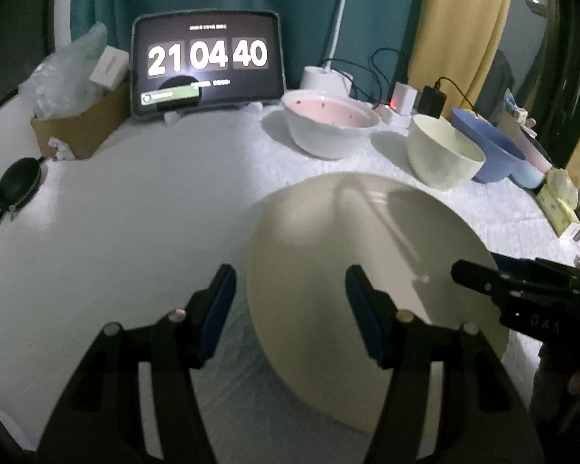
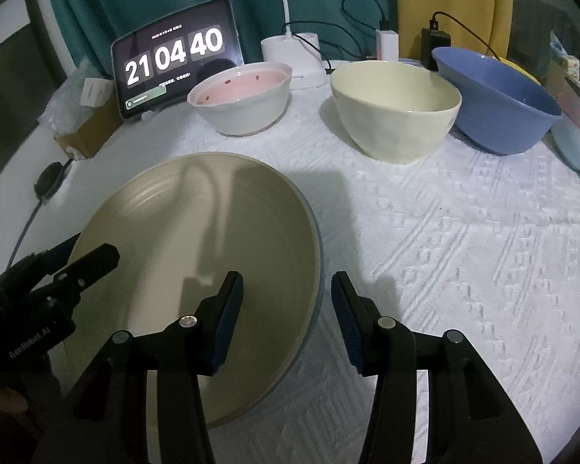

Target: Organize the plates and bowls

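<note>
The plate [image 2: 197, 270] lies flat on the worktop [image 2: 464, 270] between both claws. The right claw [image 2: 286, 317] and left claw [image 1: 290, 313] each straddle its rim, jaws apart, unclamped.

Dim room. A white table [image 2: 483, 270] under a textured cloth [image 2: 444, 232]; teal curtain [image 2: 135, 0] at eleven o'clock, yellow curtain [image 1: 464, 19] at one o'clock behind.

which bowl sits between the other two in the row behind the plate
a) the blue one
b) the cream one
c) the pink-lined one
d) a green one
b: the cream bowl stands with the pink-lined bowl on its left and the blue bowl on its right.
</note>
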A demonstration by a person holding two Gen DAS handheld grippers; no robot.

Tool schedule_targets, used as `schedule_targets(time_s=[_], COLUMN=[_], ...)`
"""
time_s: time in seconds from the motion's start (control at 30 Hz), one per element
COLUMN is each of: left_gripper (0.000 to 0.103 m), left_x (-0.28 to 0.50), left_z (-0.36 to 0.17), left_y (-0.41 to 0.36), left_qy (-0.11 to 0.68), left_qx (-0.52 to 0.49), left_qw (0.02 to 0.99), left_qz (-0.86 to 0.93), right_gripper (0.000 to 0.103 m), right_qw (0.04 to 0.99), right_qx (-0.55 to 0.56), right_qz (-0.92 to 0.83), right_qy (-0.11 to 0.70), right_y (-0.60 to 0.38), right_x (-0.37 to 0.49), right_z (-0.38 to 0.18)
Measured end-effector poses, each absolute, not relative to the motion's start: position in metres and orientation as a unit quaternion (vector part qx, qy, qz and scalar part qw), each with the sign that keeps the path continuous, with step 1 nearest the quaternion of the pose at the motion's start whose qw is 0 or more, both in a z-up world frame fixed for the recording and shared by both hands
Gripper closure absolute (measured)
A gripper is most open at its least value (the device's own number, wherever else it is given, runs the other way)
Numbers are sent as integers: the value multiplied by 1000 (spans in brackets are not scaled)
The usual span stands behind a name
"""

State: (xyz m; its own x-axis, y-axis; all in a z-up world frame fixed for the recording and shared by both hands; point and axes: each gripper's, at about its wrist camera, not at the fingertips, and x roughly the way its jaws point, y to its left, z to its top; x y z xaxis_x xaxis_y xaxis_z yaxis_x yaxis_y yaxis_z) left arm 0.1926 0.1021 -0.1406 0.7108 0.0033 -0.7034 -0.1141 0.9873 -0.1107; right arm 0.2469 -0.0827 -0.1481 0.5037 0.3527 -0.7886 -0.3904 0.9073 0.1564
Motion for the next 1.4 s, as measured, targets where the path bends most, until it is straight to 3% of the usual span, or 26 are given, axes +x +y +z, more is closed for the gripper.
schedule_targets(time_s=[1.4], left_gripper=[42], left_x=[195], left_z=[-99], left_y=[-24], left_qy=[359], left_qx=[-10], left_qw=[932], left_qz=[-58], right_gripper=[53], right_qw=[896], right_qx=[44], right_qz=[160], right_qy=[411], right_y=[-204], right_x=[228], right_z=[-130])
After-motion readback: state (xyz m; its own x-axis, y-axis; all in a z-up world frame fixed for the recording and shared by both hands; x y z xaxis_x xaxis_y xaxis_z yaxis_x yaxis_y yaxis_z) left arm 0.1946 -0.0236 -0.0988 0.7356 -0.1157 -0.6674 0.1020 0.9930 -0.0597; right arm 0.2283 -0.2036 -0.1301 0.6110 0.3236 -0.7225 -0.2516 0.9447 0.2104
